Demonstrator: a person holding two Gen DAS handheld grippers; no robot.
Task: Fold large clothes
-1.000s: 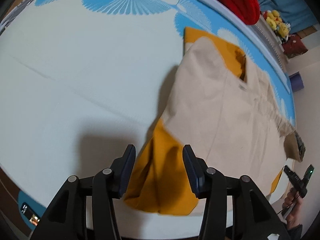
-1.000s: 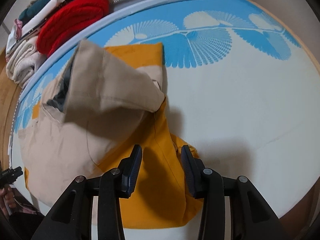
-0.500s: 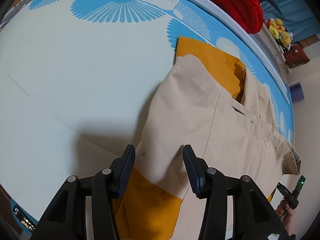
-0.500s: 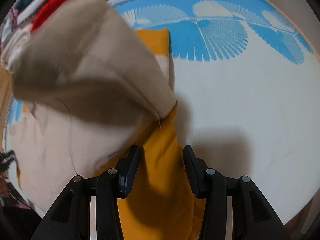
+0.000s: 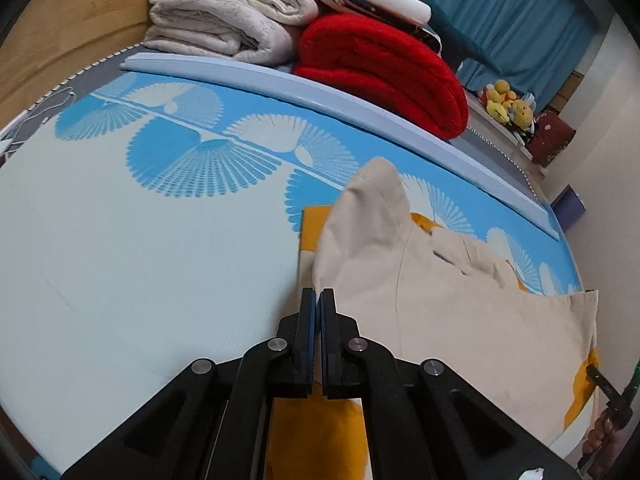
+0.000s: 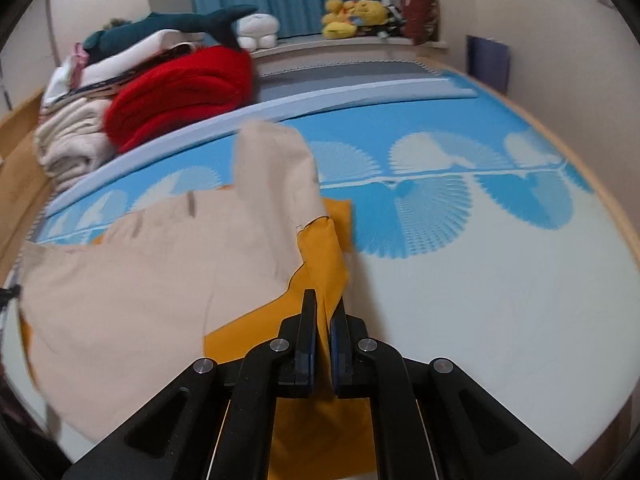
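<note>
- Garment (image 5: 460, 300): large beige piece with orange panels, on the blue-and-white mat (image 5: 140, 240). In the left wrist view it fills the 3 to 6 o'clock part of the frame; in the right wrist view, 7 to 10 o'clock.
- Left gripper (image 5: 319, 300): jaws have just been closing and now stand together, with fabric running in under them. Clamped on the garment's near edge, as far as I can tell; the pinch itself is hidden.
- Right gripper (image 6: 323, 304): jaws have just been closing and are now clamped on an orange fold, which rises between them toward 12 o'clock.
- Handling, my judgement: soft, light cloth with no stiffness. It drapes, sags between the two holds, and one beige corner stands up loosely. Not fragile. Thin layers could slip out or bunch.
- Where to hold: edges and corners, one per tong, well apart so the span stays taut.
- Folded red blanket (image 5: 384, 72) sits at 12 o'clock, off the mat.
</note>
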